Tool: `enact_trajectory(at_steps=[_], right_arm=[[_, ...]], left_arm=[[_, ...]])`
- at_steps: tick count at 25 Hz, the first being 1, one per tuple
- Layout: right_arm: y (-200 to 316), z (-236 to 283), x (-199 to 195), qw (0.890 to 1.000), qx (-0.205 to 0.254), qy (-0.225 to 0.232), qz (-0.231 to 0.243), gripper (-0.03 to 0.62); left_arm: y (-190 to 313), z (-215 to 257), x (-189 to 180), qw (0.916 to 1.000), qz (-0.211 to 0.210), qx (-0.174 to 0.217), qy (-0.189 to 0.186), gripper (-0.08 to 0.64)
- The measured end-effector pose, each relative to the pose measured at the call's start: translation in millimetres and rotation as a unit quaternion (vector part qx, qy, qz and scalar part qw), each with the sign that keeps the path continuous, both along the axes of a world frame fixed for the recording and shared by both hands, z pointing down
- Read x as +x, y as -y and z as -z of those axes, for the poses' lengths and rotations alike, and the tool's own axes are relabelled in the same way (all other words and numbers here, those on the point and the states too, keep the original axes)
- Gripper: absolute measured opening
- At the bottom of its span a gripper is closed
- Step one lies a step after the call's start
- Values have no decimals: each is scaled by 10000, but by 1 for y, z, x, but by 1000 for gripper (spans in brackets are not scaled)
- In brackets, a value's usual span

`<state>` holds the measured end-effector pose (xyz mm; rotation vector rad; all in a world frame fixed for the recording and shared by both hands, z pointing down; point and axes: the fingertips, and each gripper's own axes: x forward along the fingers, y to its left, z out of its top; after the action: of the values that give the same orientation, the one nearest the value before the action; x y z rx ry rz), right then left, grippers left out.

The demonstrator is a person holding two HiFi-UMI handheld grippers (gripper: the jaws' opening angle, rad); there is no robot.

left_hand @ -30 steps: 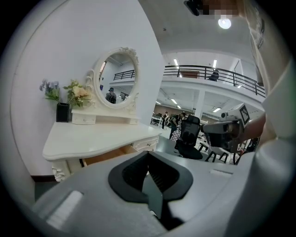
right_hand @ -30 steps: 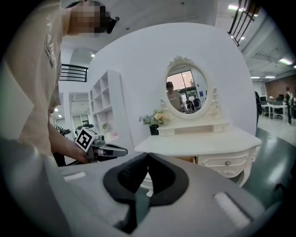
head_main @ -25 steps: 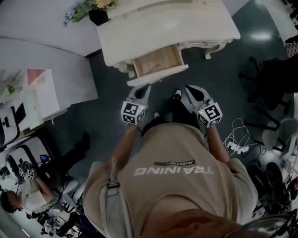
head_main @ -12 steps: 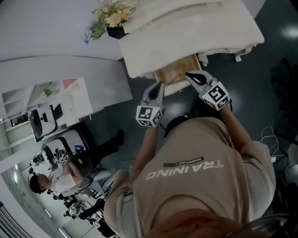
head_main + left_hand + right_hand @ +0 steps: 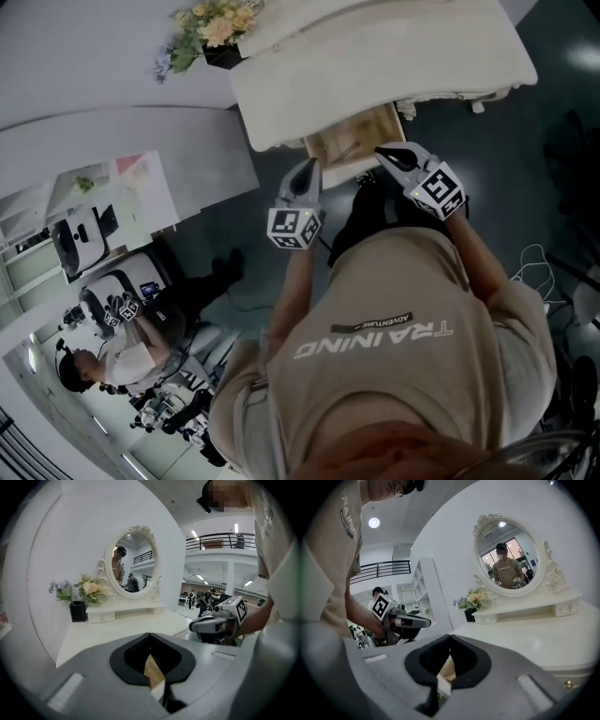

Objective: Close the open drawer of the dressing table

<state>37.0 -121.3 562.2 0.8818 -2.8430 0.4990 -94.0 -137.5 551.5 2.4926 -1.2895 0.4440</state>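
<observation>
The left gripper's [image 5: 150,635] jaws are together, tips meeting with nothing clamped between them, and through the small gap below the tips a sliver of the pale wooden drawer [image 5: 353,141] shows. The right gripper's [image 5: 450,637] jaws are likewise closed tip to tip and empty, with the same light wood showing behind them. Seen from the head view, both grippers point away from the person at the drawer's near front edge, the left one by its left end and the right one by its right end; whether either actually touches the front I can't tell. The drawer is partly out, its open wooden inside poking from under the near edge of the cream dressing table [image 5: 469,89]. The counter [image 5: 375,52] above it is bare across the middle. At its far left corner stands a black vase [image 5: 77,611] with a bunch of pale flowers [image 5: 212,21], and along the far edge a low shelf carries an oval mirror [image 5: 509,558] in an ornate white frame. The person leans over in a tan T-shirt [image 5: 394,366], an arm stretched out to each gripper.
</observation>
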Motion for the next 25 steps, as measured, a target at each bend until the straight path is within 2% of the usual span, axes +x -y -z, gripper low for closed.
enact_trajectory(at_steps=[5, 10, 13, 17, 20, 25], right_arm=[[12, 2, -9, 9990, 94, -400, -182, 3], [37, 27, -22, 9969, 197, -617, -454, 3], [62, 40, -25, 9952, 243, -802, -497, 3], [86, 37, -67, 9954, 32, -590, -749, 3], [101, 32, -75, 9952, -56, -708, -679, 3], [123, 25, -76, 9948, -255, -604, -784, 3]], left_arm=[[28, -5, 0, 9990, -351, 151, -250, 6], [67, 3, -6, 9956, -752, 370, -415, 6], [95, 12, -14, 9939, -739, 559, -605, 6], [123, 2, -65, 9947, -711, 474, -574, 6], [137, -9, -77, 9950, -579, 389, -722, 6], [148, -19, -90, 9958, -486, 278, -726, 6]])
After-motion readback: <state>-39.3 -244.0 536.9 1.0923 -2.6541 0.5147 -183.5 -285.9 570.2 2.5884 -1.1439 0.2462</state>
